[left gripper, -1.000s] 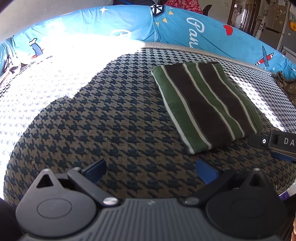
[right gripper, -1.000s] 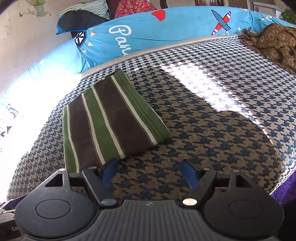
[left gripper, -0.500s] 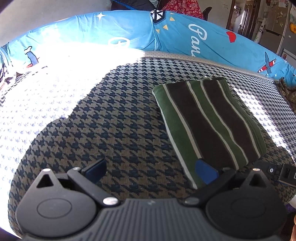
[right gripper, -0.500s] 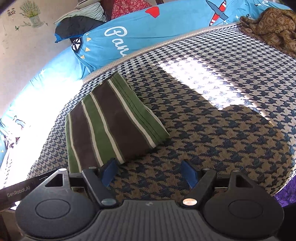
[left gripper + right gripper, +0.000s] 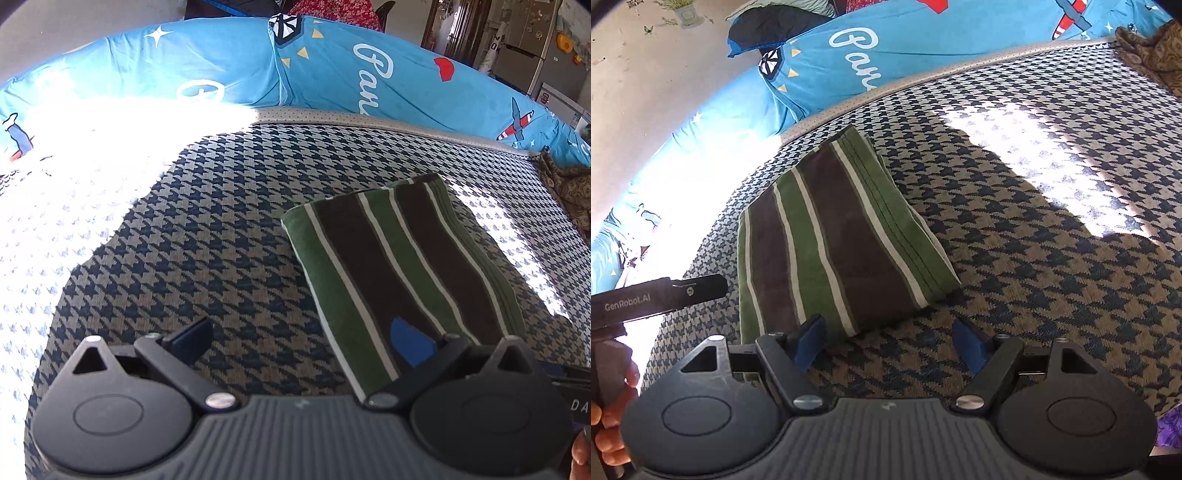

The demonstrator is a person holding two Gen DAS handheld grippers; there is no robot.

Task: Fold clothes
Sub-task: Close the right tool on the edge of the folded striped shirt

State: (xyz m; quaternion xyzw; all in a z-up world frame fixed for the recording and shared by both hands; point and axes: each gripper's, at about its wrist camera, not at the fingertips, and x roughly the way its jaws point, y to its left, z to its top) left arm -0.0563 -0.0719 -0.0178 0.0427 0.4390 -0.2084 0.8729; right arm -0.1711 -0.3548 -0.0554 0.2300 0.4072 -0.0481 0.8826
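Both my left gripper (image 5: 301,338) and right gripper (image 5: 892,341) sit wide open, empty, straddling the folded striped shirt's (image 5: 834,236) near edge, probably for another fold.

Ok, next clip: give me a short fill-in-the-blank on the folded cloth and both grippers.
1. The folded cloth is striped brown, white and ____.
2. Both the left gripper and the right gripper have their jaws ____.
3. The cloth lies on a ____-patterned cover.

Missing words: green; open; houndstooth
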